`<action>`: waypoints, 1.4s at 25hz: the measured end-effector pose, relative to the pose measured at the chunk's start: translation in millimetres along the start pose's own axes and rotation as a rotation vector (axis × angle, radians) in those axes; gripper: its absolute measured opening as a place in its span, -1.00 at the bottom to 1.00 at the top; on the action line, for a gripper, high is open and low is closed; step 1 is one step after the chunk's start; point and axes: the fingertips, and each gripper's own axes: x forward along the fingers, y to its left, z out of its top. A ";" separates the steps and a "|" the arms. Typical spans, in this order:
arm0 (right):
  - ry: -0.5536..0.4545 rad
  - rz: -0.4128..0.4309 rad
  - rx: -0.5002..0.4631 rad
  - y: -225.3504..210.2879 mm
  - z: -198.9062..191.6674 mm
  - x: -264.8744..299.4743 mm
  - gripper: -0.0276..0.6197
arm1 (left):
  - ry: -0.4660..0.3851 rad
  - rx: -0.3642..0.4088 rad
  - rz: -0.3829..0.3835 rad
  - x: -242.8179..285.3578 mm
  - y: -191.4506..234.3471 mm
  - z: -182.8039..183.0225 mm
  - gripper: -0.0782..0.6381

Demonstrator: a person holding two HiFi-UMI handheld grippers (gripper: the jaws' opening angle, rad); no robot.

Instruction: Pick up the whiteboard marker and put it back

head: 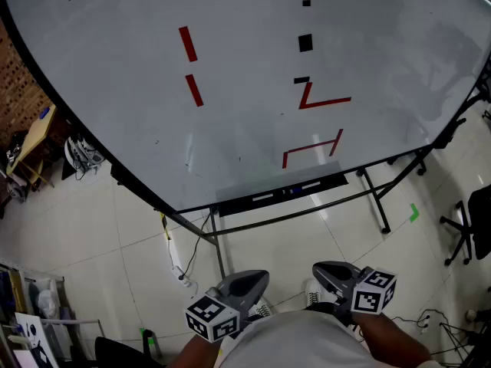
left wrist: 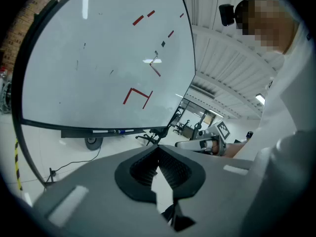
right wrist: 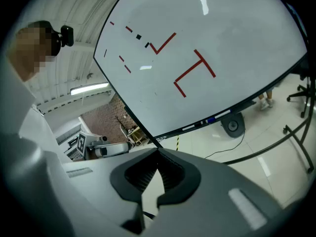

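Head view: left gripper (head: 261,276), right gripper (head: 318,267).

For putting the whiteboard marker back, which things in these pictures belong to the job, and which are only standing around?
Belong to the job: whiteboard markers lying in the tray under the whiteboard; left gripper and right gripper, both shut and empty.
Just lying about: office chair; power strip on the floor; green floor mark; yellow table.
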 end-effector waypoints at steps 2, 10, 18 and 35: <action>-0.009 -0.009 -0.009 6.3 1.2 6.9 -0.91 | 0.006 0.009 -0.006 -8.1 4.9 -2.0 -0.73; -0.008 -0.019 -0.042 12.5 14.4 26.6 -0.91 | 0.015 -0.001 -0.004 -13.8 27.3 -0.9 -0.73; 0.058 0.049 -0.090 -23.0 38.7 42.8 -0.91 | -0.024 -0.015 0.065 27.7 47.3 21.5 -0.73; 0.256 0.278 -0.318 -95.1 103.3 47.0 -0.91 | -0.085 0.038 0.311 110.6 72.0 68.7 -0.73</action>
